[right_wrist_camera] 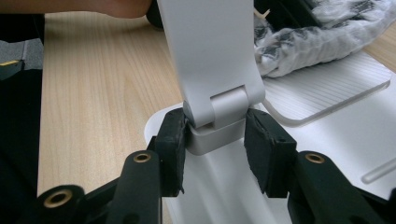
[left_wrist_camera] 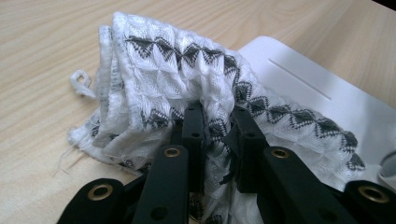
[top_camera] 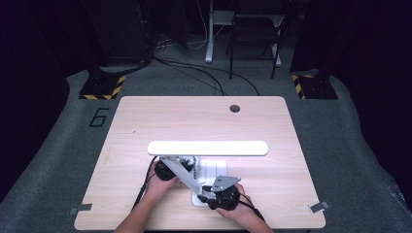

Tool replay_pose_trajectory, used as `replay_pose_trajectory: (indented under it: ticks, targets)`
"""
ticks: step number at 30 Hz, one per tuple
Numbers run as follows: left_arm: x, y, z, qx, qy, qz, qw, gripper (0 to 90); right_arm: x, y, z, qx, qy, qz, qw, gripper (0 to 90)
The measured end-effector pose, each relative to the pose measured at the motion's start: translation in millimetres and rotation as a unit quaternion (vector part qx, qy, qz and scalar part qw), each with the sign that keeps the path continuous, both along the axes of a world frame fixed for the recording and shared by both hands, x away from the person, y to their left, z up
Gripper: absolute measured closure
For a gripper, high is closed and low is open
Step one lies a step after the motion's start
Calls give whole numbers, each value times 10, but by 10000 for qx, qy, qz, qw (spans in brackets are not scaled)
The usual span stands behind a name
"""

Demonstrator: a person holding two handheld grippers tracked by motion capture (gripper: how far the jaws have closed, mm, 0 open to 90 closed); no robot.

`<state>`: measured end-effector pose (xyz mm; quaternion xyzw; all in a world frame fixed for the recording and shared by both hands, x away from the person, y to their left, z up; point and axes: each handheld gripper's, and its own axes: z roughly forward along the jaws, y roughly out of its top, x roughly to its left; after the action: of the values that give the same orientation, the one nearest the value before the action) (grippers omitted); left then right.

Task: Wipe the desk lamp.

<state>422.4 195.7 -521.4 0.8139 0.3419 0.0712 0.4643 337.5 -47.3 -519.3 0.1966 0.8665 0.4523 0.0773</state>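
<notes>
I see a white woven cloth (left_wrist_camera: 187, 88) with a band of dark grey diamond shapes; it is crumpled, and some loose threads hang at its edge. It lies bunched directly in front of my left gripper (left_wrist_camera: 217, 126), partly on the white base (left_wrist_camera: 317, 88) of a desk lamp (top_camera: 208, 148) and partly on the wooden table (left_wrist_camera: 42, 56). The jaws of the left gripper are almost together and they pinch a fold of this cloth between the pads.

The lamp is white, with a long flat head and a slanted arm (right_wrist_camera: 210, 51) which meets the base at a hinge (right_wrist_camera: 219, 114). This hinge sits exactly between the jaws of my right gripper (right_wrist_camera: 217, 140). These jaws stand at a middle width, and their black pads press on both sides of the hinge block.
</notes>
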Motion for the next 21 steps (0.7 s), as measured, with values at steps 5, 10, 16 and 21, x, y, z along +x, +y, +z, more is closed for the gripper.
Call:
replay_pose_trajectory:
  ticks: [5,10,16,21]
  targets:
    - [72,16,-20,-127,33,134,9998,779,3,-2,-1,-21,-28,5,10000,592]
    - [98,10,-38,-241,84,200,9995,780,11,0,-2,-5,-57,24,10000,592]
    - [64,-1,-29,-196,85,160,9996,784,6,-2,-5,-1,-54,-12,10000,592]
    - [-9,-2,-7,-29,91,-7,10000,785,12,-1,-2,5,-57,26,10000,592]
